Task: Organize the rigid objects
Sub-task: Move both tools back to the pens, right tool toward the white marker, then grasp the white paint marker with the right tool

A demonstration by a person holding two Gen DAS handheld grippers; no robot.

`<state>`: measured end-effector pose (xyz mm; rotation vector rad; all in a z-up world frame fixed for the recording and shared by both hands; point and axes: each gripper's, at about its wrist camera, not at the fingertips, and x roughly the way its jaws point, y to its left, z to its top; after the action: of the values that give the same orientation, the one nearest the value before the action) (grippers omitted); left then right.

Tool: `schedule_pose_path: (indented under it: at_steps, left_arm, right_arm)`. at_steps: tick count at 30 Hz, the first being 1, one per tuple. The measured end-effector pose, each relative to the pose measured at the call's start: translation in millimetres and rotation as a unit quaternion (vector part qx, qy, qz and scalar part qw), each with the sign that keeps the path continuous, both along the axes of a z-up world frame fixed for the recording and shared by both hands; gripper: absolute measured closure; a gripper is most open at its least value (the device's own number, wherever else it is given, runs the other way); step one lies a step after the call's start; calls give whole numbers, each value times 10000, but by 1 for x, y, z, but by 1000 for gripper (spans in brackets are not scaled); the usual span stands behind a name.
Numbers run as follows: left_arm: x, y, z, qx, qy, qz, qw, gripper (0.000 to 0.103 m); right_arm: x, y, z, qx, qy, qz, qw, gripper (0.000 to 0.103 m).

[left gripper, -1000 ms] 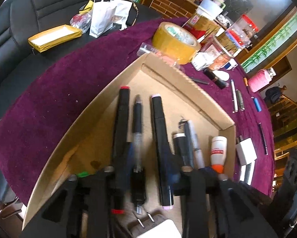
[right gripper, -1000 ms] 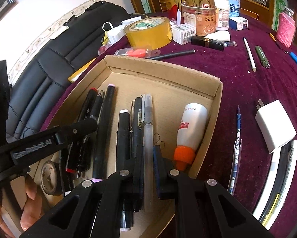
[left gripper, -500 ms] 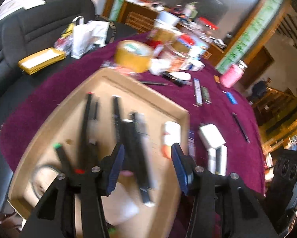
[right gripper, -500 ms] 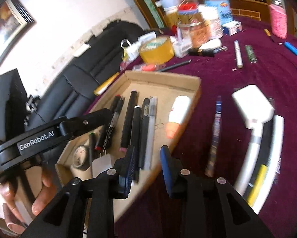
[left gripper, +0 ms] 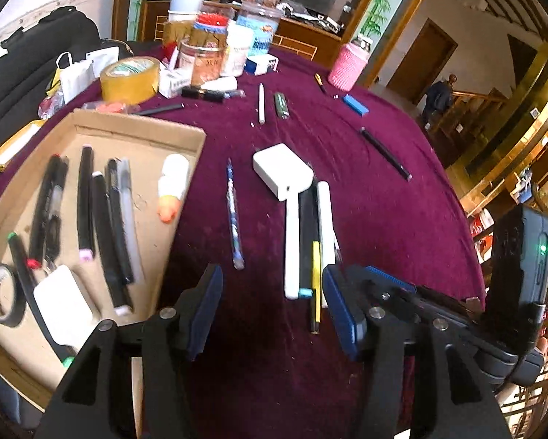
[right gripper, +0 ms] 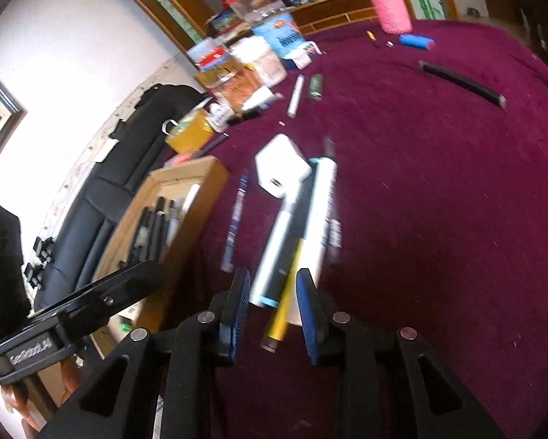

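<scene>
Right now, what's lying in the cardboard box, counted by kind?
Pens and markers: 7
Bottle: 1
Tape roll: 1
Charger: 1
Total: 10

Both wrist views, steep-down, share white charger [left gripper: 282, 171].

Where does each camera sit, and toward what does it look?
Left wrist: on the left tool, angled down at the cardboard tray and loose pens; its opening, empty fingers show.
Right wrist: on the right tool, angled down at the pen bundle; the left tool and a hand show.
Shared: white charger.
</scene>
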<state>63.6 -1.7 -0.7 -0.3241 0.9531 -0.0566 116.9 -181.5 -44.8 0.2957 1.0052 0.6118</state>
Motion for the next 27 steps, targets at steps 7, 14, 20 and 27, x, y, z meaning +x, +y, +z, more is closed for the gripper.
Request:
schedule_pose_path:
  at_steps: [7,14,20,27]
  left_arm:
    - [-6,-7,-6,91,93,-42,9999,48]
    - [-8,-1,-8,89,134,37,9999,48]
    - [-7,-6,-11,65,170,-45,9998,48]
    - [-4,-11,-15,62,218,-119,9997,48]
  right_arm:
    - [10,0,-24,-192,281,-76,9994,75]
    - [30,4,-36,-141,545,-179,9983,75]
    - [35,9,-35,-133,614,-153,9979,75]
    - [33,11,-35,-339,527,-181,9979,87]
